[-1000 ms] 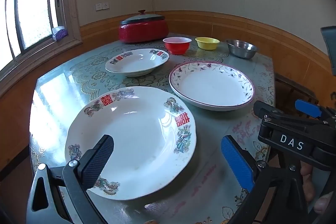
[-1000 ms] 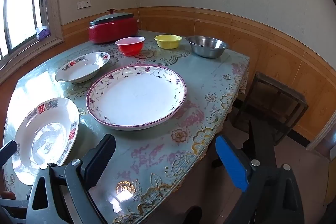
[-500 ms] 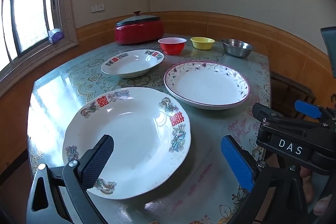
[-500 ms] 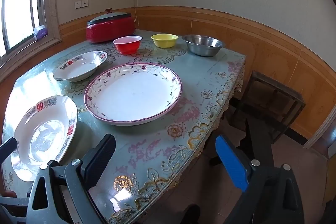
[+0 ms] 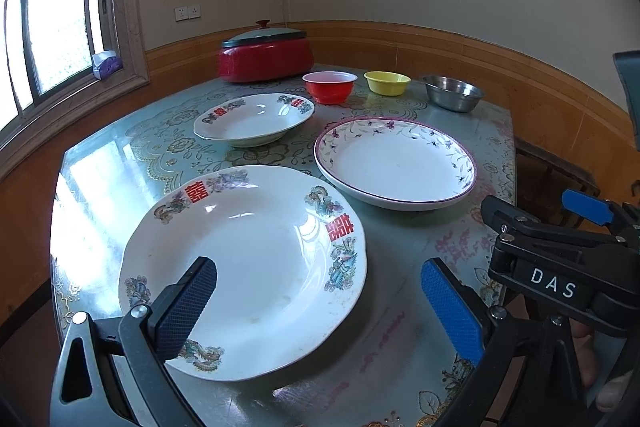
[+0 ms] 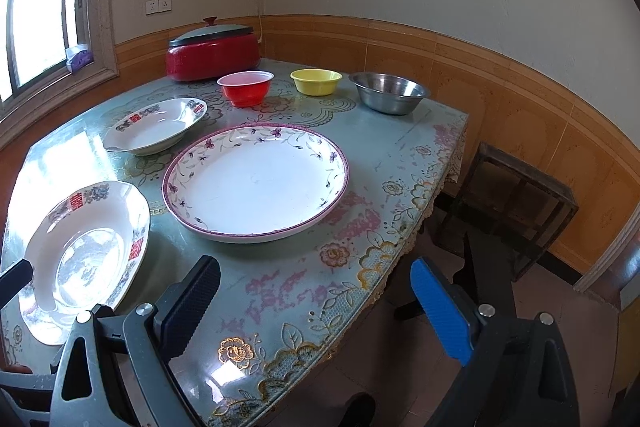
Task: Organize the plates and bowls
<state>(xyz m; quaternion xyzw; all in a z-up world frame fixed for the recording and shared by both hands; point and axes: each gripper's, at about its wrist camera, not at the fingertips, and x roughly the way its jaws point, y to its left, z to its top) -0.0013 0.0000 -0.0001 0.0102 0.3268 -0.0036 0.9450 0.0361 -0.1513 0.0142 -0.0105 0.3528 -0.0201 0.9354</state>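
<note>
Both grippers are released and hold nothing: the left gripper (image 5: 318, 301) has drawn back a little from the large red-character plate (image 5: 244, 267) in the lower centre of its frame, and the right gripper (image 6: 316, 301) has likewise eased away from the floral plate (image 6: 256, 181) at mid-frame, so nothing has been picked up and the stacking looks not yet begun. Red double-happiness characters mark that plate's rim and the smaller plate (image 5: 254, 121) behind it, with the red bowl (image 5: 329, 87), yellow bowl (image 5: 387, 83) and steel bowl (image 5: 454, 93) lined along the upper frame; "DAS" reads on the right gripper's body at the left view's lower right.
</note>
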